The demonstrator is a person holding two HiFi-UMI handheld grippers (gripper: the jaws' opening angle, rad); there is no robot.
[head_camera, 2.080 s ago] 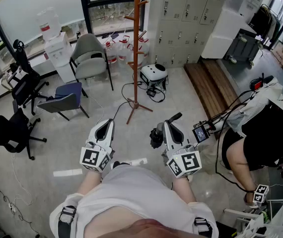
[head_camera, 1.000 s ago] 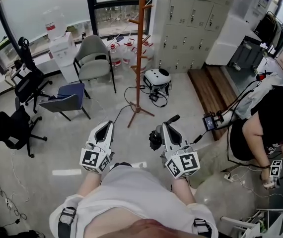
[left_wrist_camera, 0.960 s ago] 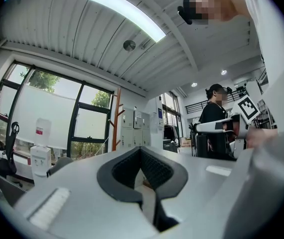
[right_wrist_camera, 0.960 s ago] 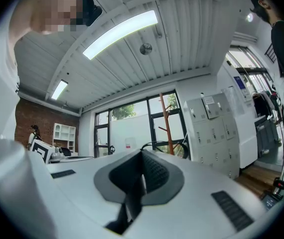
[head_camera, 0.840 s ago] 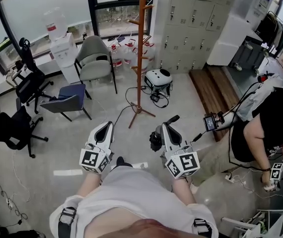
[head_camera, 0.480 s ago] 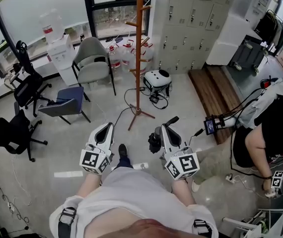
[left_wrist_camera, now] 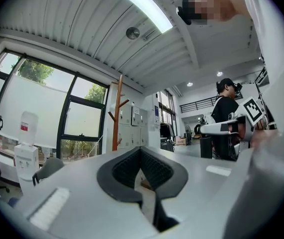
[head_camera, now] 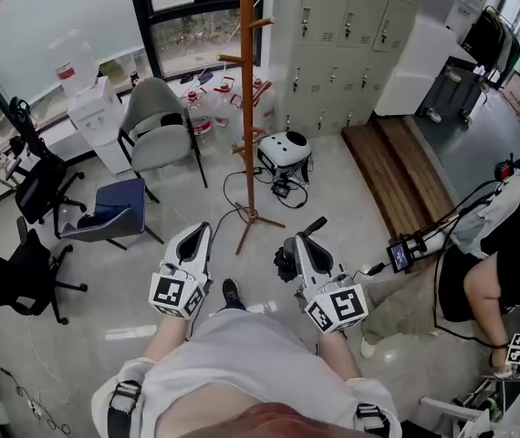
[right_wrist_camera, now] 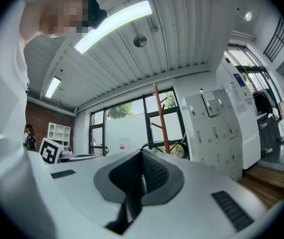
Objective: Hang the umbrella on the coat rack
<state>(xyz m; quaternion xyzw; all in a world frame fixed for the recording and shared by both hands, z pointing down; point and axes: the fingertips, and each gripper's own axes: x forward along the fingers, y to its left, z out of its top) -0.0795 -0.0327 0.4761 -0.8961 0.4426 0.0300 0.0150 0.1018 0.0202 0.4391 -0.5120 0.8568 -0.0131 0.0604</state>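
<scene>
A: Floor (head_camera: 338,194): grey, glossy. Coat rack (head_camera: 247,108) stands on it mid-room, feet spread.
B: Around the base?
A: White helmet (head_camera: 284,151) just right of it, black cable (head_camera: 231,170) looping between. Grey chair (head_camera: 155,135) and blue chair (head_camera: 114,213) to the left. Water jugs (head_camera: 213,99) by the window. White tape strip (head_camera: 132,332) nearer.

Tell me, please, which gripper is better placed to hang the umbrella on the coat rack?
Right, I'd say: the right gripper carries the umbrella, while the left gripper is shut and empty; the coat rack stands ahead of both.
</scene>
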